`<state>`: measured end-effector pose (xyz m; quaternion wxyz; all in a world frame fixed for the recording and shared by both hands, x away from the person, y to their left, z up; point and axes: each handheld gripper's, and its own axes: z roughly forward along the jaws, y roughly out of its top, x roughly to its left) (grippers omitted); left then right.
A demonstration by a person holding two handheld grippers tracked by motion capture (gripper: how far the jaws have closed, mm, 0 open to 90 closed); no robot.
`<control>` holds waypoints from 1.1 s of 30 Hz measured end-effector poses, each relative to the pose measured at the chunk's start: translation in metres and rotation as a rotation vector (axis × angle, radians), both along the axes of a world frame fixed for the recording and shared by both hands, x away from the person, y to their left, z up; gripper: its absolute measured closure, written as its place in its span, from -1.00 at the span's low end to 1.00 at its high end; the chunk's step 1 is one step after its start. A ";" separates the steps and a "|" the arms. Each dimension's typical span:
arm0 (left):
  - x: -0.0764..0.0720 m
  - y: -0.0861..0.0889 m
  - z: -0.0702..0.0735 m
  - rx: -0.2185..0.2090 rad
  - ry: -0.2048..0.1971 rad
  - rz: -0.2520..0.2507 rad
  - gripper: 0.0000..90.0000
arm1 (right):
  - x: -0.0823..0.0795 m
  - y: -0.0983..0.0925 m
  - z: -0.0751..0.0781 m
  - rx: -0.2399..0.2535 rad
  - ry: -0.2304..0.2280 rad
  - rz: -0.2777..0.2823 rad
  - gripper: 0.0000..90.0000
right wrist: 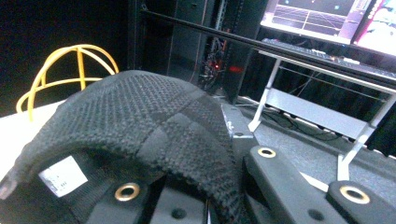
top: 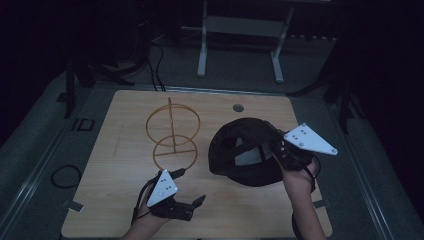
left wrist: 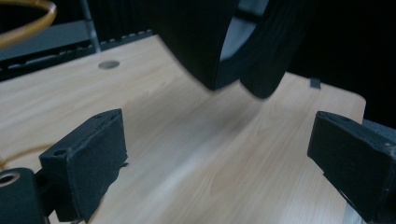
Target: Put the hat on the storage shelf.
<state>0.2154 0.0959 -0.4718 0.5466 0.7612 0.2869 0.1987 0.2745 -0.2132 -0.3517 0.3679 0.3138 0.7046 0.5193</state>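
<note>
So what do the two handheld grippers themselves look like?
Both are black. The left gripper has two blocky black jaws, a white three-cornered plate with small dark dots on top and a black cable trailing back. The right gripper carries the same dotted plate and brass-ringed holes. Forearms bare.

Black knit-textured cap (top: 245,150) with white inner label, golden-yellow wire stand (top: 172,132), pale wood-grain table (top: 120,165)

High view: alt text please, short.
The right tongs are shut on the edge of a black cap, lifting it off a wooden table. The left tongs hang open near the front edge, beside a yellow wire stand.
</note>
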 end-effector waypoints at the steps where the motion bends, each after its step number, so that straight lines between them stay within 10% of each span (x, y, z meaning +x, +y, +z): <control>1: 0.003 -0.003 0.002 -0.009 -0.001 0.004 -0.89 | 0.000 0.001 0.000 -0.001 -0.001 0.001 0.98; 17: 0.038 -0.037 0.018 -0.034 0.019 0.001 -0.61 | -0.005 0.003 0.002 0.006 -0.005 0.041 0.98; 33: 0.045 -0.046 0.025 -0.015 -0.007 0.133 0.82 | -0.011 0.000 -0.011 -0.002 0.009 0.054 0.98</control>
